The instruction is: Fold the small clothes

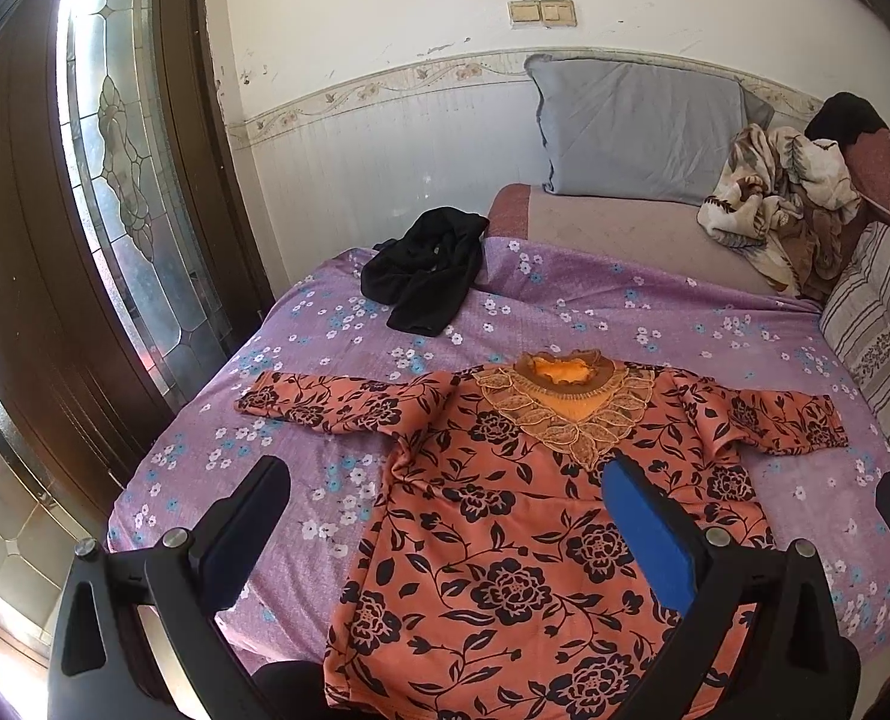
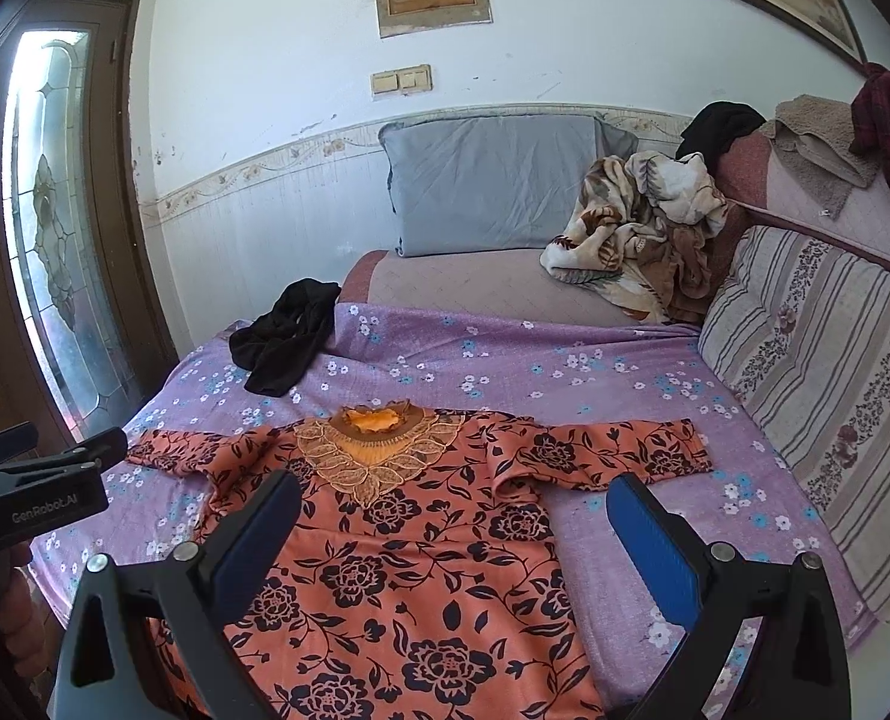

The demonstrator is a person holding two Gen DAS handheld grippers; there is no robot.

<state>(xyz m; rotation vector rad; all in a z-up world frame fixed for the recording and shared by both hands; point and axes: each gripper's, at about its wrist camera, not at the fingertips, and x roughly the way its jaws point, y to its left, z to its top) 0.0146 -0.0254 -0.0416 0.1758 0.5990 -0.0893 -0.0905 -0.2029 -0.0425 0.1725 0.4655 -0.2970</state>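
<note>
- Clothes on the bed (image 1: 595, 324) are not folded yet, as far as I can see; I judge the task is at its very beginning.
- Bed has a purple sheet (image 2: 565, 372) with small flowers, and this sheet is my work surface.
- Top (image 1: 505, 540), orange with black flowers, lies flat and face up on the sheet, in the near middle, with the collar pointing to the far wall. Both sleeves are spread out to the sides. I see no fold in it, so all folds are left to do: the sleeves in, then the body.
- Black garment (image 1: 426, 276) lies crumpled at the far left of the sheet, well apart from the top. It is untouched and waits for its turn, I think.
- Left gripper (image 1: 445, 516) hovers over the left side of the top. Its jaws stand wide apart and hold nothing.
- Right gripper (image 2: 454, 534) hovers over the right side of the top, near the right sleeve (image 2: 625, 450). Its jaws are also wide apart and empty.
- From the right wrist view I see the body of the left gripper at the left edge, beside the bed.
</note>
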